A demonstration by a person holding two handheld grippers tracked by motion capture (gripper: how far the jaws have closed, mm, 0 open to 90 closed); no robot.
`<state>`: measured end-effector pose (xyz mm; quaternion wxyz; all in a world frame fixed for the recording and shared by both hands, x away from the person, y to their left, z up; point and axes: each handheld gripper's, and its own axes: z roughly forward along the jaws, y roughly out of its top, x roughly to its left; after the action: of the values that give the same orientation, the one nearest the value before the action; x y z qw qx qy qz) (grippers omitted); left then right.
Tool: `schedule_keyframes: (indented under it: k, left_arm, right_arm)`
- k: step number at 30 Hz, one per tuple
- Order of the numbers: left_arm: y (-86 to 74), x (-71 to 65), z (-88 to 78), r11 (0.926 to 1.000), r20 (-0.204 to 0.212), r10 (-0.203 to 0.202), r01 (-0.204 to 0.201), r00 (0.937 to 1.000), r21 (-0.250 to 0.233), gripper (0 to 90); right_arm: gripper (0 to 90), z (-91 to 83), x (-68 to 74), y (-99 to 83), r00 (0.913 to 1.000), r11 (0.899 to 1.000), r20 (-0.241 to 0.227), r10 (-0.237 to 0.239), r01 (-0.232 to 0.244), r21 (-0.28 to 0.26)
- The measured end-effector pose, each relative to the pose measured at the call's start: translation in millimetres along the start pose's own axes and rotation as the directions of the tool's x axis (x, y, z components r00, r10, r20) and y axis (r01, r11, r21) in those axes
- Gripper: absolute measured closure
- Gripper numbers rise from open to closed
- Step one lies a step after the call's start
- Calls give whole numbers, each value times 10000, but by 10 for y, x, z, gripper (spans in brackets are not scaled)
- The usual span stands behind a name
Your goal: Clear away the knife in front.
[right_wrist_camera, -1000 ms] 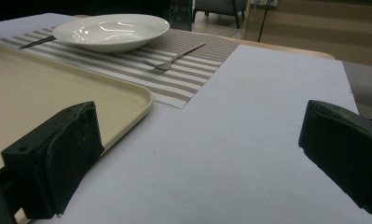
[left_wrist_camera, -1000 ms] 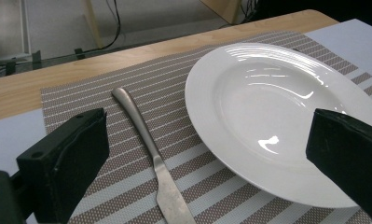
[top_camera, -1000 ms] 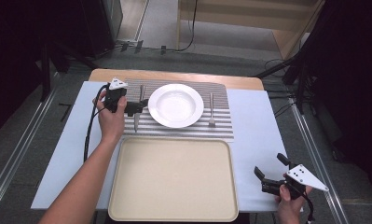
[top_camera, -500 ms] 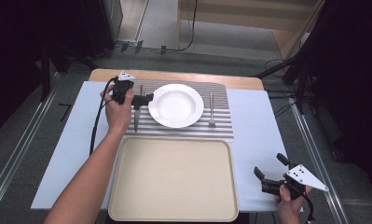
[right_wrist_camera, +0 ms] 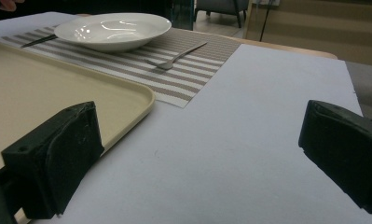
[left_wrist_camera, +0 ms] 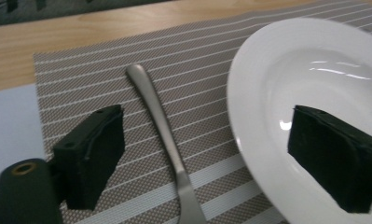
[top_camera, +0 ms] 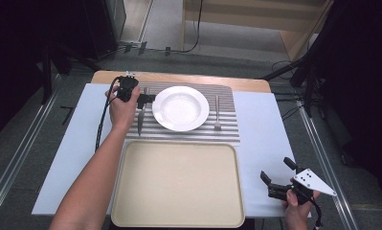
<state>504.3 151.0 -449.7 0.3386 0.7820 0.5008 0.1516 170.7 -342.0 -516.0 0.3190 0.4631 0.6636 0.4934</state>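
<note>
Knife (left_wrist_camera: 162,135): slim matte-steel handle, lying on striped placemat (left_wrist_camera: 81,70).

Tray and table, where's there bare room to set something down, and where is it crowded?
The tray is bare all over. White table is free between the placemat, tray and right gripper, and left of the mat. It is crowded where the left gripper straddles the knife beside the plate.
</note>
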Motion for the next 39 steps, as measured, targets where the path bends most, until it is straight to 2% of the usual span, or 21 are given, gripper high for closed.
schedule_keyframes:
  k: [3,6,11,13,15,17,19,21,26,29,32,34,36,39]
  left_arm:
    - [18,40,47,9993,324,-253,244,9992,275,125]
    - [49,63,85,9972,334,-423,401,9985,630,128]
    - [100,73,142,9918,-102,-513,522,9986,1164,197]
    - [115,92,155,9892,-243,-646,672,9976,1303,253]
    - [131,104,184,9852,-395,-838,887,9957,1470,280]
    - [138,113,219,9818,-696,-762,871,9947,1688,321]
    - [140,127,253,9767,-616,-986,1084,9932,1851,347]
    - [146,129,289,9697,-751,-1081,1218,9913,2116,387]
    - [147,137,326,9577,-819,-1405,1564,9867,2416,506]
    - [146,123,327,9559,-874,-1295,1478,9877,2540,541]
    - [146,114,321,9511,-904,-1262,1464,9879,2722,588]
    - [143,105,326,9445,-957,-1321,1546,9866,2898,600]
    - [137,96,333,9377,-987,-1223,1476,9876,3145,652]
    - [114,70,359,9262,-978,-929,1221,9909,3568,670]
  right_arm:
    - [0,0,1,-1,10000,10000,9,3,-3,7]
    - [0,3,2,-1,10000,10000,42,-12,12,23]
    - [0,7,2,-1,10000,10000,69,-16,16,27]
    - [0,9,3,-1,10000,10000,67,-21,20,46]
    - [0,10,5,-1,10000,10000,85,-14,14,49]
    - [0,11,6,-2,10000,10000,87,-8,7,57]
    - [0,13,7,-1,10000,10000,93,-9,9,70]
    - [0,19,9,0,9999,9999,121,-38,37,106]
    - [0,17,11,-2,9999,9999,125,-33,32,115]
    - [0,18,10,-2,9999,9999,118,-32,31,111]
    - [0,22,12,-2,9999,9999,94,-66,65,84]
    - [0,23,12,-2,9999,9999,118,-61,59,98]
    - [0,25,10,-2,9999,9999,112,-82,81,94]
    - [0,29,12,-2,9999,9999,142,-75,73,110]
